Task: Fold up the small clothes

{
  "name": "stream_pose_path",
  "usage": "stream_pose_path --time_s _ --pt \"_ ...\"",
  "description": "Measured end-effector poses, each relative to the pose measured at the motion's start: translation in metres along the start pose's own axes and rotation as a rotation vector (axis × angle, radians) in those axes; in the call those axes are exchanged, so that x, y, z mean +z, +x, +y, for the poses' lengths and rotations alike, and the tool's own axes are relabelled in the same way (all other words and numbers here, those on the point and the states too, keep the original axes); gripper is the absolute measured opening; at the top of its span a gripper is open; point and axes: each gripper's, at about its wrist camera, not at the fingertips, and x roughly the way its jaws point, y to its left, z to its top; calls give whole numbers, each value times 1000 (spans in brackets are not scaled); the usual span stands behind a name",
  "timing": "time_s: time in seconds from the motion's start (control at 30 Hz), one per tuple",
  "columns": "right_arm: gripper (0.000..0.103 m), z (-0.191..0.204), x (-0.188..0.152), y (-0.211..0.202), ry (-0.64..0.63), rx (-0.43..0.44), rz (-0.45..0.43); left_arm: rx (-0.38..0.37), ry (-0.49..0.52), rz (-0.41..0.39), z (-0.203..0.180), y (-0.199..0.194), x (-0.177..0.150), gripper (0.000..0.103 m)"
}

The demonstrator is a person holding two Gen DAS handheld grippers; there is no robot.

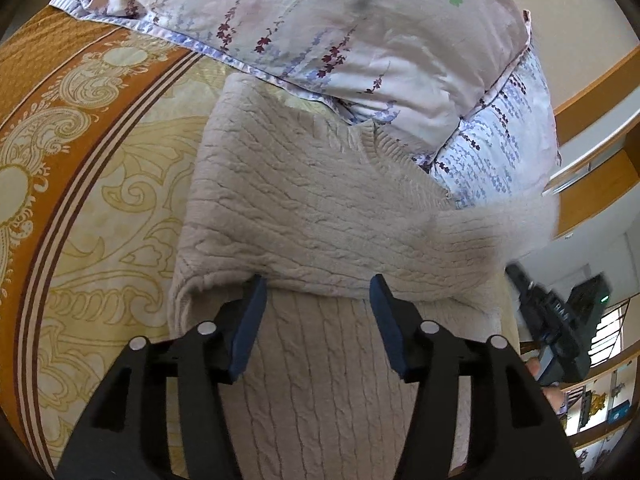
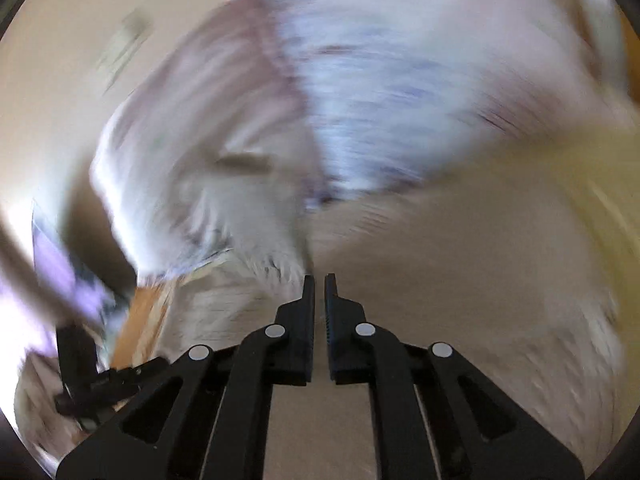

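A cream cable-knit sweater (image 1: 288, 200) lies on the bed, its upper part folded across the lower part. One sleeve end (image 1: 516, 220) reaches to the right and is blurred. My left gripper (image 1: 318, 282) stands open over the sweater, with its blue pads (image 1: 248, 328) at the edge of the fold and not pressing on it. In the right wrist view my right gripper (image 2: 319, 280) is shut, nothing showing between its tips, above blurred beige knit (image 2: 440, 280). The right gripper's black body (image 1: 560, 320) shows at the right edge of the left wrist view.
An orange and cream patterned bedspread (image 1: 80, 160) covers the bed. Floral pillows (image 1: 320, 20) are stacked just behind the sweater. Wooden shelving (image 1: 596, 96) stands at the right. The right wrist view is heavily blurred.
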Motion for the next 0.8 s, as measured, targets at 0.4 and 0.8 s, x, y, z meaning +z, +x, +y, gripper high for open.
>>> stream_pose_path --time_s 0.4,0.8 --pt "46 -80 34 -21 263 -38 97 -15 40 13 -7 -12 -12 63" --pt "18 -76 29 16 258 -37 203 10 72 46 -6 -15 -20 63"
